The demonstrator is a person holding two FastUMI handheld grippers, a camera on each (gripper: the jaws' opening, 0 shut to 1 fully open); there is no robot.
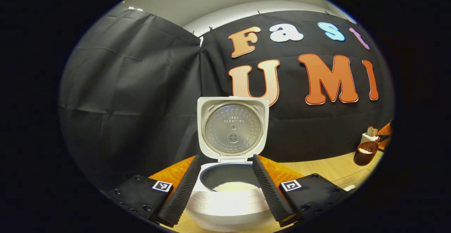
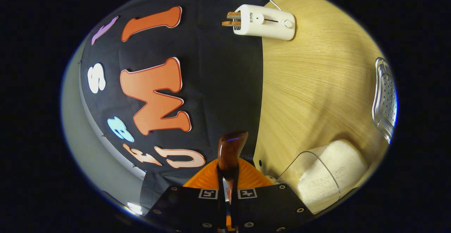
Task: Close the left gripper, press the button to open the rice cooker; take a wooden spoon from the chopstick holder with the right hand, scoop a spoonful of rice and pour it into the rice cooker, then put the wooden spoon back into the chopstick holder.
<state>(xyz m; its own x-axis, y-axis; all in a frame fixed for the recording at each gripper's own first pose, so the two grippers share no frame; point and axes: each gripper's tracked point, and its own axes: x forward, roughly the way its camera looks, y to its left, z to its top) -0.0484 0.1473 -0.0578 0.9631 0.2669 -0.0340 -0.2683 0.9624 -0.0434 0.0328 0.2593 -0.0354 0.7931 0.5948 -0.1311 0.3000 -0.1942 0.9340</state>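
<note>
- Table (image 2: pixel 317 85): pale wood grain, seen in both views; the right gripper view is rolled sideways, so the table stands at its right.
- Rice cooker (image 1: pixel 229 204): white body on an orange mat (image 1: pixel 282 171), lid (image 1: pixel 232 129) raised upright, dimpled metal inner plate facing the camera. Faint print on that plate, too small to read. Dark pot (image 1: pixel 225 176) holds a low layer of rice (image 1: pixel 235 186).
- Left gripper (image 1: pixel 225 180): released, fingers spread wide to either side of the cooker's front, holding nothing.
- Right gripper (image 2: pixel 229 187): clenched on the spoon (image 2: pixel 230 148), whose brown wooden end juts forward past the fingertips.
- Clear container (image 2: pixel 327 175): heaped with white rice, just beside the right gripper.
- Holder (image 2: pixel 267 21): white, lettered "SUPOR", wooden handles sticking from its mouth, far across the table in the right gripper view.
- Metal strainer (image 2: pixel 384 99): perforated, at the table's edge in the right gripper view.
- Brown cup (image 1: pixel 366 152): white contents, far right in the left gripper view.
</note>
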